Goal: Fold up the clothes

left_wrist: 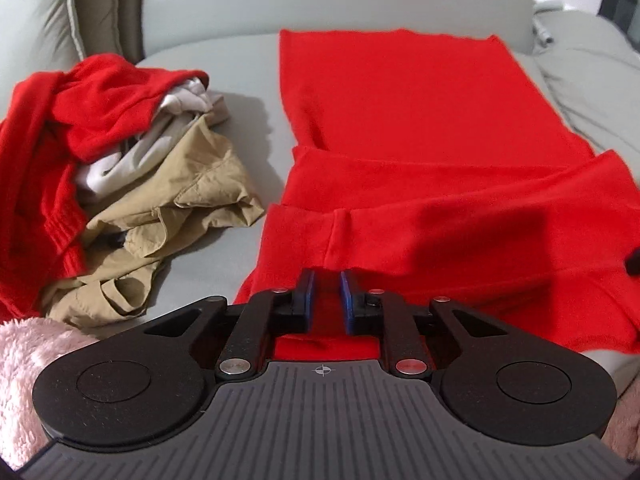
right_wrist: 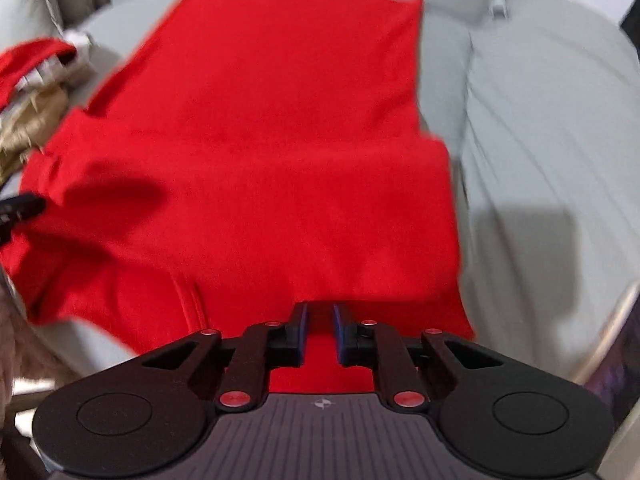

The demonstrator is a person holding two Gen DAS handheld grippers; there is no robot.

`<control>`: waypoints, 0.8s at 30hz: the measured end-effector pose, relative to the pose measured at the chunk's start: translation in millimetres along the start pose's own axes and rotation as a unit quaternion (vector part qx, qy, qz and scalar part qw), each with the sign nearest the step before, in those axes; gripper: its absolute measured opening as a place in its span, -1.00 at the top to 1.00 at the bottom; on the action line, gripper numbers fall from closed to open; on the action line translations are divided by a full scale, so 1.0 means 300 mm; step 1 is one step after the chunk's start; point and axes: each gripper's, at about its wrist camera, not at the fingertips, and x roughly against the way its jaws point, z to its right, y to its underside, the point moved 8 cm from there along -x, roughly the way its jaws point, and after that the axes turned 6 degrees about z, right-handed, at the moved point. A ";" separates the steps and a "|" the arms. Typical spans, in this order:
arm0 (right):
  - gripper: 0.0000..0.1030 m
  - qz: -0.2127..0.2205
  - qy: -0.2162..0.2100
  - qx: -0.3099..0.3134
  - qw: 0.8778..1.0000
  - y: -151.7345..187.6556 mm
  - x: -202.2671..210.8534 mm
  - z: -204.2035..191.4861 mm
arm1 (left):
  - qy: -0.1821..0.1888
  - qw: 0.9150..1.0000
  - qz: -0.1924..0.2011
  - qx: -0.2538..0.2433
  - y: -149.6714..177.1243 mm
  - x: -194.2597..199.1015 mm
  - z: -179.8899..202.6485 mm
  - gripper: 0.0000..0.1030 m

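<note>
One red garment lies spread flat on the grey sofa, near edge folded over. Left gripper: jaws a narrow gap apart over the garment's near edge, red cloth seen between them; cannot tell whether the pads press it. Right gripper: same, narrow gap, grip unclear. One pile at left, apart from the garment: red, white and khaki pieces. One pink fleece at the lower left corner.
</note>
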 end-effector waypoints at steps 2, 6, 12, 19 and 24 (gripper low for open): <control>0.65 -0.011 0.006 -0.002 1.000 0.023 0.018 0.021 | -0.001 1.000 0.006 0.004 -0.005 0.021 0.001 0.61; 0.63 0.025 0.008 -0.009 1.000 0.008 0.078 0.021 | 0.013 0.999 0.035 0.007 -0.023 0.085 0.031 0.47; 0.63 0.127 -0.027 0.011 0.992 -0.157 0.115 -0.116 | 0.059 0.997 0.045 -0.016 -0.074 0.097 0.156 0.41; 0.64 0.119 -0.010 0.016 0.993 -0.246 -0.023 -0.204 | 0.049 0.999 0.003 -0.024 -0.048 0.011 0.170 0.33; 0.64 0.093 -0.002 0.012 0.996 -0.190 -0.046 -0.166 | 0.053 0.997 -0.013 -0.048 -0.019 -0.011 0.167 0.29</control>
